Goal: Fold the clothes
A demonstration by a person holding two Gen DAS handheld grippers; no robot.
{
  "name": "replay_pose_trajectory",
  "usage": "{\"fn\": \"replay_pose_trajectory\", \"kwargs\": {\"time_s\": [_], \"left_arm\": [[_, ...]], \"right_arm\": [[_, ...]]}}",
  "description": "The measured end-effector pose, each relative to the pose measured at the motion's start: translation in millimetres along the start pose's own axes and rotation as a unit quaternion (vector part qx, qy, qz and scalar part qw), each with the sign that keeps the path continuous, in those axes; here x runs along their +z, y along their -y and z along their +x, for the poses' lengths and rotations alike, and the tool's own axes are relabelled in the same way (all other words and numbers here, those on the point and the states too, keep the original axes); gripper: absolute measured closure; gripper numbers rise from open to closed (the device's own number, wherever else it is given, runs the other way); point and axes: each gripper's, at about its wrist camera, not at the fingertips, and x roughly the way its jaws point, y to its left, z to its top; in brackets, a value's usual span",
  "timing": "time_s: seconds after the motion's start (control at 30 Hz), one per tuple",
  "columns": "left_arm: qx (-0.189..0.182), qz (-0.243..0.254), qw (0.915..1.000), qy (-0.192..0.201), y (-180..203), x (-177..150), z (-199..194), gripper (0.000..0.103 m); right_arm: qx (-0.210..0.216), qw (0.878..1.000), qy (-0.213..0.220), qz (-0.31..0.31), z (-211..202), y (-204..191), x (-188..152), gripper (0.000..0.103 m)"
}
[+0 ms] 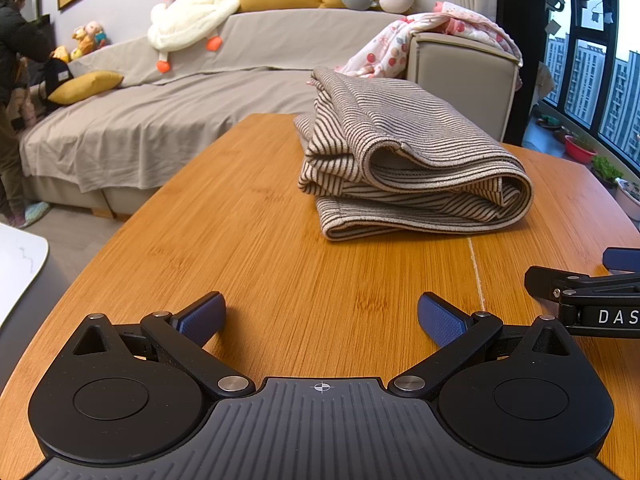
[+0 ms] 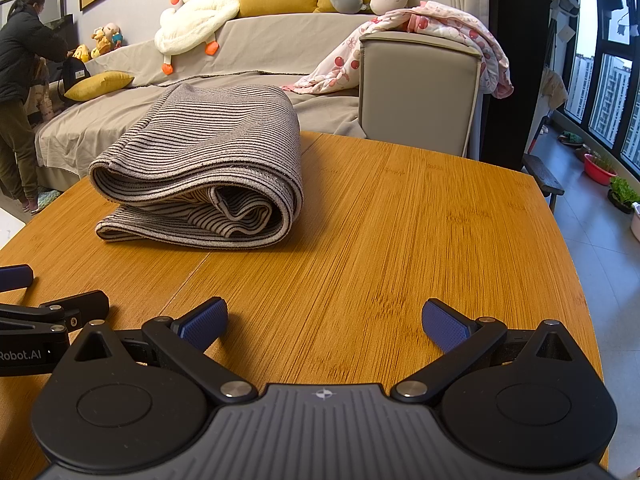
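Observation:
A striped grey-and-cream garment (image 1: 404, 168) lies folded in a thick bundle on the wooden table (image 1: 240, 248), its rolled edge facing me. In the right wrist view the same garment (image 2: 208, 168) sits ahead and to the left. My left gripper (image 1: 320, 320) is open, low over bare wood, well short of the bundle. My right gripper (image 2: 324, 324) is open too, over bare wood, with nothing between its blue pads (image 2: 202, 322). Each gripper shows at the other view's edge: the right one (image 1: 592, 300) and the left one (image 2: 44, 320).
A grey-covered sofa (image 1: 180, 112) with yellow cushions, a plush goose (image 1: 192, 12) and a floral blanket (image 1: 440, 36) stands behind the table. A person (image 2: 20, 92) stands at far left. Windows and plant pots (image 2: 600, 168) are at right. A white surface (image 1: 16, 268) sits left of the table.

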Motion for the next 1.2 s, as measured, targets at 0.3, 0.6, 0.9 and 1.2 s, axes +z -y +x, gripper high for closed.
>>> {"fn": "replay_pose_trajectory", "kwargs": {"time_s": [0.3,0.6,0.9,1.2], "left_arm": [[0.000,0.000,1.0000,0.000,0.0,0.1,0.1,0.000],[-0.008,0.001,1.0000,0.001,-2.5,0.5,0.6,0.000],[-0.043,0.030,0.9982,-0.028,-3.5,-1.4,-9.2,0.000],[-0.027,0.024,0.9990,-0.025,1.0,-3.0,-10.3,0.000]], "right_arm": [[0.000,1.000,0.000,0.000,-0.1,0.1,-0.1,0.000],[0.000,1.000,0.000,0.000,1.0,0.5,0.1,0.000],[0.000,1.000,0.000,0.000,0.8,-0.1,-0.3,0.000],[0.000,1.000,0.000,0.000,0.6,0.0,-0.4,0.000]]}}
